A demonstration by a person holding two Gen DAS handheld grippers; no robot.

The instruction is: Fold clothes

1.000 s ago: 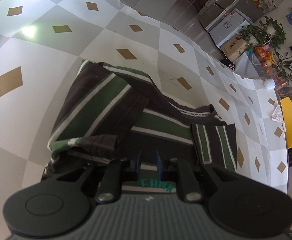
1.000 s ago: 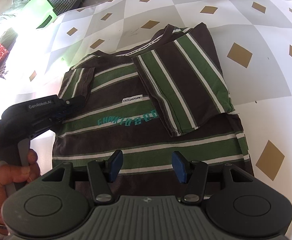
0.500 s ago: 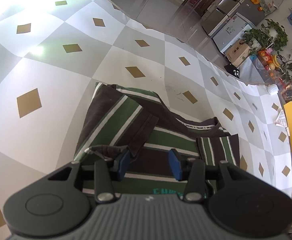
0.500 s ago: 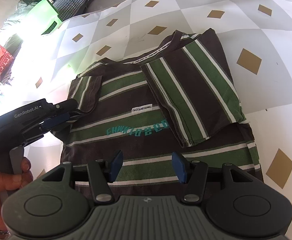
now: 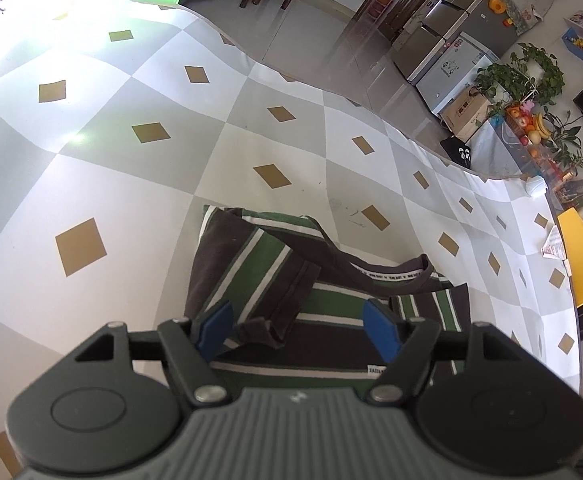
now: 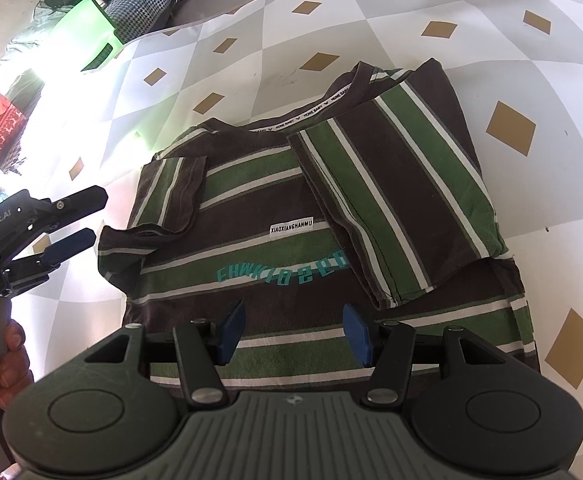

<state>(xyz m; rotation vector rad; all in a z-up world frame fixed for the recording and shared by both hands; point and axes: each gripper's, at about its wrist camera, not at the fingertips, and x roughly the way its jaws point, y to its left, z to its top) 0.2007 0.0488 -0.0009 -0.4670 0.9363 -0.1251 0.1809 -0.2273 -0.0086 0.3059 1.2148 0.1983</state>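
Over checkered cloth (image 5: 251, 148), left gripper (image 5: 297, 330) tilts down, agape.

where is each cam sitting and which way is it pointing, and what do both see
Left wrist: sits on the left gripper, looking forward and down along its open blue pads at the striped t-shirt and the checkered mat, with a room beyond; only its own gripper shows.
Right wrist: sits on the right gripper, looking down the shirt from its hem end; its jaws stand open, and a hand holding the left gripper shows at the left edge.
Shared: the shirt with one sleeve folded in, the mat, the left gripper.
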